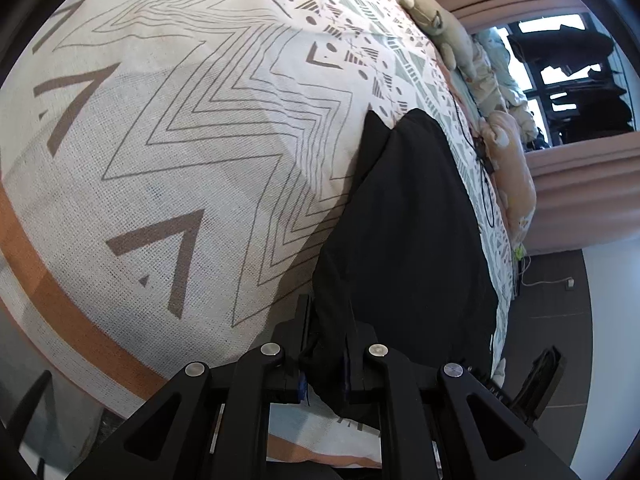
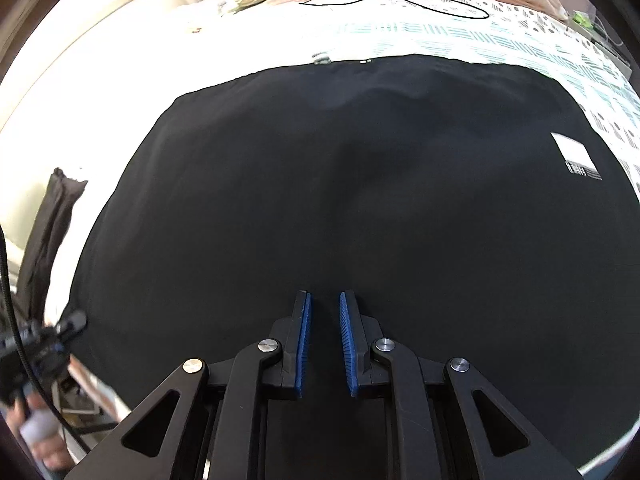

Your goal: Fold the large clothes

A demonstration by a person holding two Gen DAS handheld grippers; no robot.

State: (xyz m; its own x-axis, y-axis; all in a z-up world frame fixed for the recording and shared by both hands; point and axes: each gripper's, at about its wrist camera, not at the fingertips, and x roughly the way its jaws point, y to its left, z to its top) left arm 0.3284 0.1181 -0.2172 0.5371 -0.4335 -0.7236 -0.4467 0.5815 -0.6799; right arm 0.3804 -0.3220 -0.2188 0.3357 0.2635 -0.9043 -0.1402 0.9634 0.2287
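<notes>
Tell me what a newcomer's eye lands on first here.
The black garment spread flat on the bed, filling the right wrist view, a white label near its right edge. The left gripper is shut on a fold of it, over the zigzag bedspread. The right gripper hangs open above the cloth.

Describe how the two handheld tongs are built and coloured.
Both tongs, left and right, are matte black linkage arms with triangular cut-outs and round silver pivot pins. The fingers carry ribbed blue pads. A black cable trails by the left tongs in the right wrist view.
</notes>
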